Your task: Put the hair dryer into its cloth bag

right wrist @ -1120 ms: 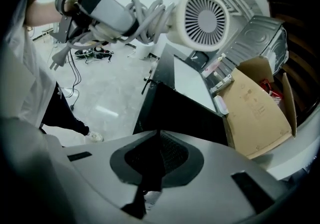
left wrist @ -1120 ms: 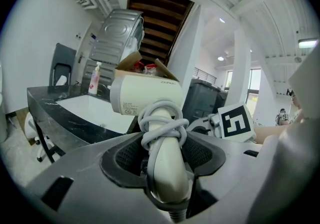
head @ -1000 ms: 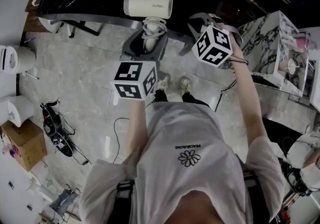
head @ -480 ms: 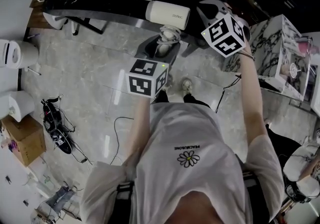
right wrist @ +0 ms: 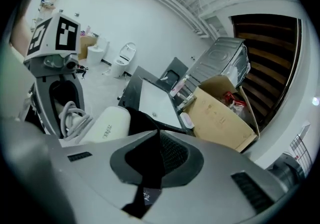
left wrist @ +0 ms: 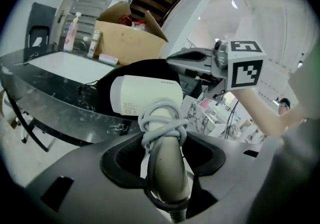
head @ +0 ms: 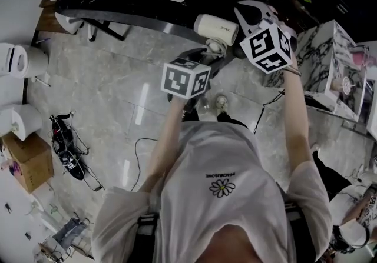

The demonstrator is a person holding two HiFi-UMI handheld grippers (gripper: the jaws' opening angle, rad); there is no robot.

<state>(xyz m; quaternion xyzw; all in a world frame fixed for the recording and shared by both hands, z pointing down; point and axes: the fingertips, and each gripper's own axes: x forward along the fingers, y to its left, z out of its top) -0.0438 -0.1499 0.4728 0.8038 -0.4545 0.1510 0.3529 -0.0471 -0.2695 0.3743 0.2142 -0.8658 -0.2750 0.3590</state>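
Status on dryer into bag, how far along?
Done: the left hand-held gripper grips the hair dryer by its handle, cord wound round it. The right hand-held gripper is shut on the black cloth bag.
In hand: both are held up, with the barrel close against the bag.
Left: the cream barrel shows in full, so it isn't inside yet. It needs sliding in, then releasing.

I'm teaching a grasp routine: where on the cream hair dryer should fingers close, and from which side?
Probably best on the cream hair dryer's slim handle below the wound cord, coming from the butt end. The barrel is wide and round, and must enter the black cloth bag.
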